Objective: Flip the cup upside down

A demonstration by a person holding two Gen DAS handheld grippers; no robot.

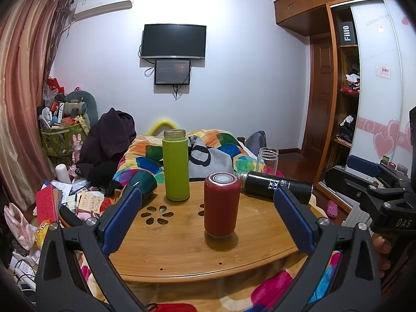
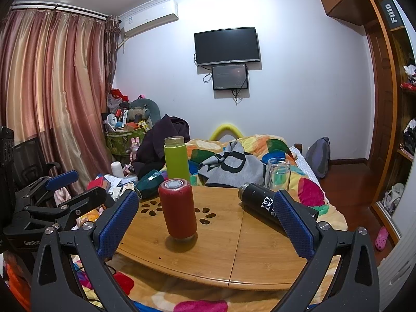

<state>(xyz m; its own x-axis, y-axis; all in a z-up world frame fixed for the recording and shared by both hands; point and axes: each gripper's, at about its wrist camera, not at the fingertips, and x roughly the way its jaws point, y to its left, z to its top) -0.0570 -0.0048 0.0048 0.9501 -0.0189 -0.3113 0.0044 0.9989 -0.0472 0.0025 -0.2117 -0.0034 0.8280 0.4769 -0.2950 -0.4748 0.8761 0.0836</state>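
Note:
A red cup stands on the bamboo table with its base up; it also shows in the right wrist view. A green cup stands upright with its mouth up at the table's back left, also seen from the right. A black cup lies on its side at the back right, also in the right wrist view. A dark teal cup lies at the left edge. A clear glass cup stands behind the table. My left gripper and right gripper are open and empty, in front of the table.
The table sits on a bed with a colourful blanket. Clutter and papers lie on the left. A wardrobe stands on the right. The right gripper shows at the right edge of the left view.

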